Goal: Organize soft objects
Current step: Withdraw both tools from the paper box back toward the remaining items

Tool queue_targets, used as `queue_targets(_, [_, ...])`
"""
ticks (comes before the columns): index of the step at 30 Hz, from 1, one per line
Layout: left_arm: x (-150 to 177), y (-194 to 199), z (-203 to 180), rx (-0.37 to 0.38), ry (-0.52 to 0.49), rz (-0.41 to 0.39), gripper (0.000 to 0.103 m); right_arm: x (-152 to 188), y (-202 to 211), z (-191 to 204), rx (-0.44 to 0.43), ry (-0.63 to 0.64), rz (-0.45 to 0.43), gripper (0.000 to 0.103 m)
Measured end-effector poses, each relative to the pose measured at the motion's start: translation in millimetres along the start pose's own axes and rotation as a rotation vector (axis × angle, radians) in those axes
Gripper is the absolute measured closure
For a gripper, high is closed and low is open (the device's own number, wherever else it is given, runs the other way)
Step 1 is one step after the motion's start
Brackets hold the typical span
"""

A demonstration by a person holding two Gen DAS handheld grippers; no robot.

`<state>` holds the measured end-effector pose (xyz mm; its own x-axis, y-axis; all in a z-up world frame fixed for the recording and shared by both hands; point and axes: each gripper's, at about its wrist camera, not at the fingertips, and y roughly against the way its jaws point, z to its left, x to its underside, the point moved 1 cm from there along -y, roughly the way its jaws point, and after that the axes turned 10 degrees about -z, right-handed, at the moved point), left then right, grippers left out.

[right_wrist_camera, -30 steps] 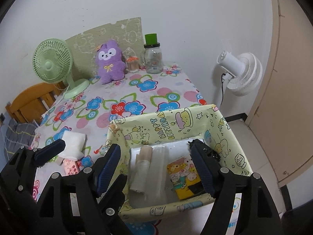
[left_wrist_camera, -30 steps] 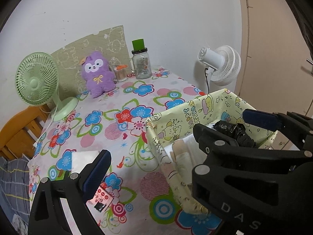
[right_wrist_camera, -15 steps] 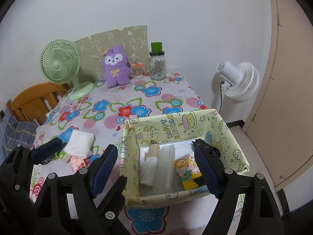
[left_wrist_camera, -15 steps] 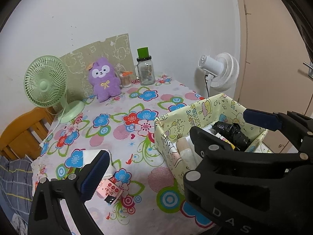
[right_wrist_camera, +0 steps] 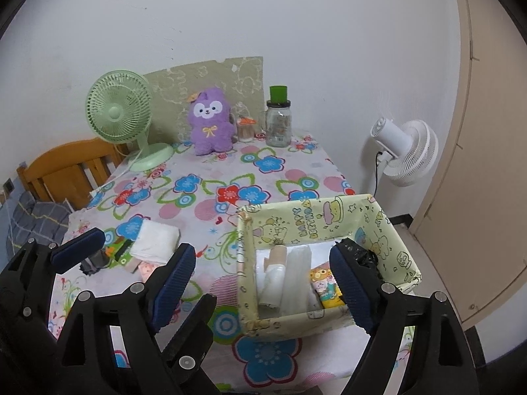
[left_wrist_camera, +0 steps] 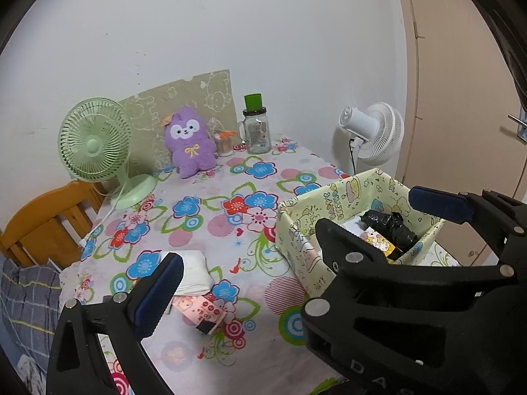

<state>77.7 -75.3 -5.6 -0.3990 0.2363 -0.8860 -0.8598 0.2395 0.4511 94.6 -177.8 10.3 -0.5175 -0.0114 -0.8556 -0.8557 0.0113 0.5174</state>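
A purple plush toy (left_wrist_camera: 191, 141) sits at the table's far edge. A folded white cloth (left_wrist_camera: 194, 273) and a pink packet (left_wrist_camera: 201, 311) lie near the front left. The yellow cartoon-print box (right_wrist_camera: 313, 217) at the front right holds pale rolls (right_wrist_camera: 280, 273), a black bag roll (left_wrist_camera: 388, 227) and a yellow packet (right_wrist_camera: 324, 291). My right gripper (right_wrist_camera: 262, 256) hovers above the box's near side; its jaws are opening and hold nothing. My left gripper (left_wrist_camera: 260, 263) hangs open over the tablecloth beside the cloth, its right finger hidden behind the right gripper.
A green desk fan (left_wrist_camera: 95, 141), a glass jar with a green lid (left_wrist_camera: 255, 131) and a small toothpick holder (left_wrist_camera: 224, 143) stand at the back. A white fan (right_wrist_camera: 405, 151) and a door are beyond the right edge, a wooden chair (right_wrist_camera: 66, 168) to the left.
Both grippers have drawn back and up from the table, so more of it shows. The right jaws have spread wider. The objects lie where they were.
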Motion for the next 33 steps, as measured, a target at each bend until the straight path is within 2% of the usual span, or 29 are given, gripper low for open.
queue_targets(19, [2,33,30,-0.042,0.017,-0.048,0.0,-4,27,38,-0.034,0.022,-0.075,0.01])
queue_targets(33, [16,35,61,-0.058,0.064,-0.03,0.0,0,22,70,-0.085,0.045,-0.09,0.01])
